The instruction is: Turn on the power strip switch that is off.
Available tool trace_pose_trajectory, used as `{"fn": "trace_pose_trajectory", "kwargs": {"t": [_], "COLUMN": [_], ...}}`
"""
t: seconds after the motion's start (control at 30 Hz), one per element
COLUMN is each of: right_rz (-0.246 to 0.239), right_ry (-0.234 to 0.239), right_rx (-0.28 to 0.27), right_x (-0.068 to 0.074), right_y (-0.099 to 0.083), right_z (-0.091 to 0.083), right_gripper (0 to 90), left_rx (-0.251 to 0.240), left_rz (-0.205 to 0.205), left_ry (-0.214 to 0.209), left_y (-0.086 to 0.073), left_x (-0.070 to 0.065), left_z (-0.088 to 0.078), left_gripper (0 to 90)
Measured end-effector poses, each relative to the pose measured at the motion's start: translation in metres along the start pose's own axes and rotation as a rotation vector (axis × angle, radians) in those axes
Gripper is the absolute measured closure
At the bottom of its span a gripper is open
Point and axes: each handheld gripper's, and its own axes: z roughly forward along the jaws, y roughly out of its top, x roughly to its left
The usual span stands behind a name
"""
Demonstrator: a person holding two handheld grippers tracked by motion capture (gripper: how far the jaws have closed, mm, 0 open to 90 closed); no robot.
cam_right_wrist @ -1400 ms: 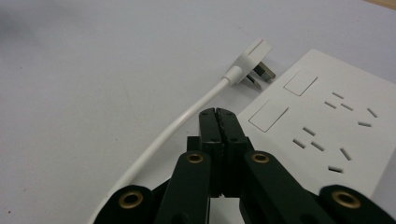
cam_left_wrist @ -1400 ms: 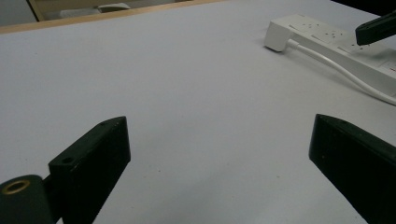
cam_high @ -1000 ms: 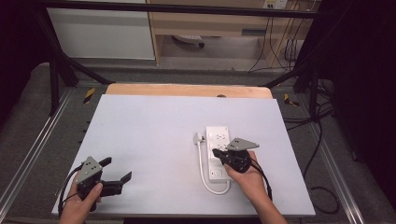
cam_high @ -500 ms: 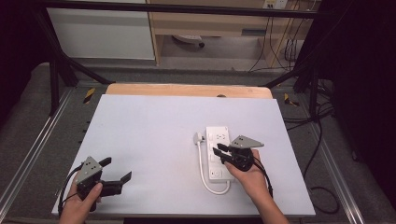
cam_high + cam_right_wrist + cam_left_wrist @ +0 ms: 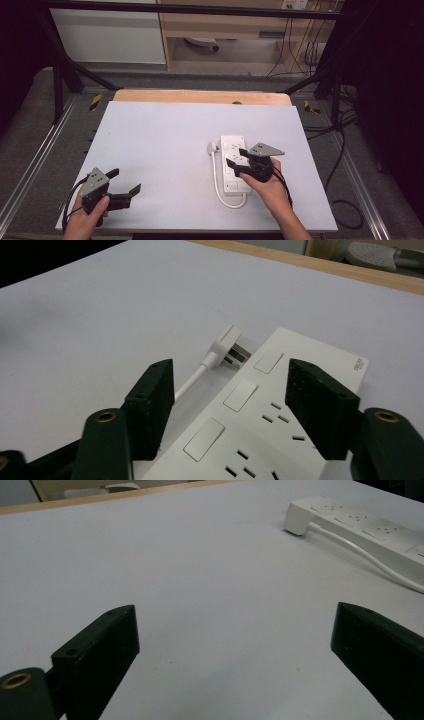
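Your right tongs (image 5: pixel 239 159) hover wide over the rigid white plastic power strip (image 5: pixel 235 163) toward the counter's (image 5: pixel 165 145) right edge, left tongs (image 5: pixel 124 183) wide too; grip its narrow sides

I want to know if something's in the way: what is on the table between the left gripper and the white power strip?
Nothing: the high view shows bare white table between the left gripper and the power strip.

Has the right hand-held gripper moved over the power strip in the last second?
Yes, slightly. In the high view the right hand-held gripper has edged toward the far end of the power strip, which lies where it was.
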Motion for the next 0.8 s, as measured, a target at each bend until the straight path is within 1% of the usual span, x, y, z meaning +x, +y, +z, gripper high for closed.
{"fn": "trace_pose_trajectory", "kwargs": {"t": [0.23,0.43,0.6,0.8], "right_rz": [0.015,0.022,0.028,0.028], "right_ry": [-0.032,-0.058,-0.067,-0.065], "right_rx": [-0.011,-0.03,-0.045,-0.053], "right_x": [-0.003,-0.006,-0.008,-0.007], "right_y": [0.004,0.006,0.008,0.01], "right_z": [-0.004,-0.011,-0.015,-0.021], "right_gripper": [18.4,10.0,6.3,5.7], "left_rx": [0.0,-0.001,0.0,0.0], "left_rz": [-0.001,-0.004,-0.002,-0.003], "left_ry": [0.001,0.001,0.001,0.001], "left_y": [0.0,0.0,0.0,0.0], "left_x": [0.0,0.0,0.0,0.0], "left_z": [0.0,0.0,0.0,0.0], "left_gripper": [5.3,5.3,5.3,5.3]}}
